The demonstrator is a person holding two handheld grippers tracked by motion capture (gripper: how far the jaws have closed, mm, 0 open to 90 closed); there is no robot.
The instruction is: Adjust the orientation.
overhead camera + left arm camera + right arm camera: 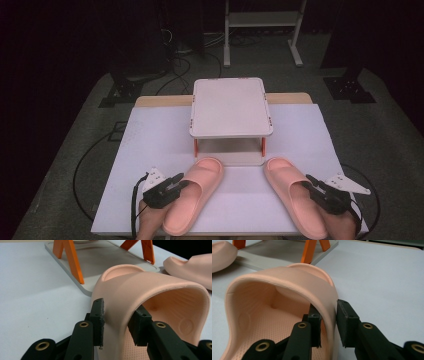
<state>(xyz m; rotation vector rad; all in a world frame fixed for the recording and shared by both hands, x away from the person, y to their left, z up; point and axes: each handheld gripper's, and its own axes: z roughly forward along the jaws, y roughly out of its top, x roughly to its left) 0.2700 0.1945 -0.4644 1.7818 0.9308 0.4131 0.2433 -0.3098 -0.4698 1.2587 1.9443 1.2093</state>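
Both slippers lie on the white bench [150, 150] before the small rack [231, 107]. The left claw [176, 185] pinches the left slipper [192, 192] strap, the right claw [314, 185] the right slipper [292, 192] strap; lift both evenly, I think, so neither twists.

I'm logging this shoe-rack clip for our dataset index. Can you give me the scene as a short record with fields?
surface: white-covered table
rack: white two-tier plastic shoe rack with orange legs, both tiers bare
left item: peach-pink foam slide sandal, toe toward rack
right item: matching peach-pink foam slide sandal
left tool: clamped on the left sandal's strap wall
right tool: clamped on the right sandal's strap wall
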